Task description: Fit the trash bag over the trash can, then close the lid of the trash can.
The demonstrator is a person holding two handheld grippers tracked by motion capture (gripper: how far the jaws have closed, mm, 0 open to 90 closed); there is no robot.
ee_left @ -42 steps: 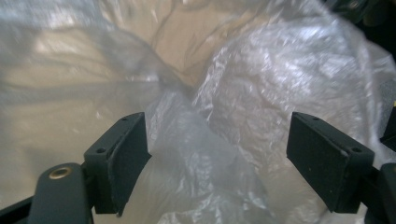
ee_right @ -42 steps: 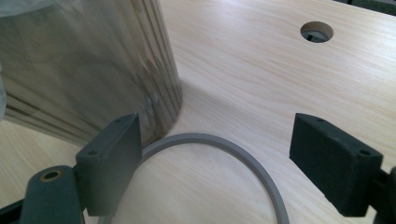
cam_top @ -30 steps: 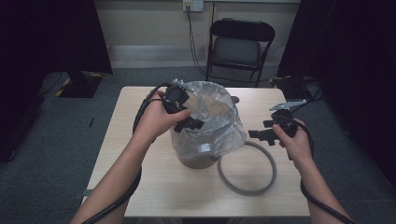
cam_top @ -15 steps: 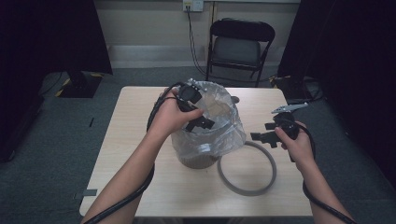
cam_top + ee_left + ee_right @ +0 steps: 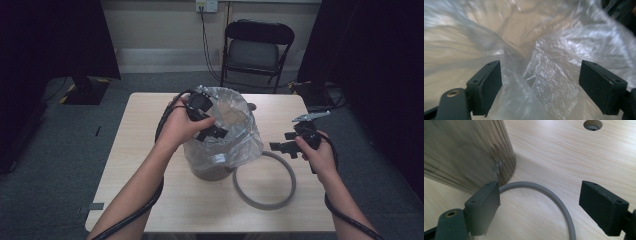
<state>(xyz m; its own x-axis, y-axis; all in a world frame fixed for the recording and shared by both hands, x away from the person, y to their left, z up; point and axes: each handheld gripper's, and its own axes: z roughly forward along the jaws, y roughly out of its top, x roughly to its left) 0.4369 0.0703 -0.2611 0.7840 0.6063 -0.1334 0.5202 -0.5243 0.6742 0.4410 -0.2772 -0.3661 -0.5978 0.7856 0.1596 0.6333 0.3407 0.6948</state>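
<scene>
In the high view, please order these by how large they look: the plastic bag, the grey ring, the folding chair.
1. plastic bag
2. folding chair, which is farther from the camera, so unsure
3. grey ring, close to the chair in looks

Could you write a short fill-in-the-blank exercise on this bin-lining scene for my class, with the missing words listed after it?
1. The clear plastic bag lines a round bin with a ____ grain pattern.
2. The left gripper hovers over the bag's mouth with its jaws ____.
3. The grey ring lies flat on the ____.
4. Behind the table stands a folding ____.

Missing words: wood; open; table; chair
</scene>
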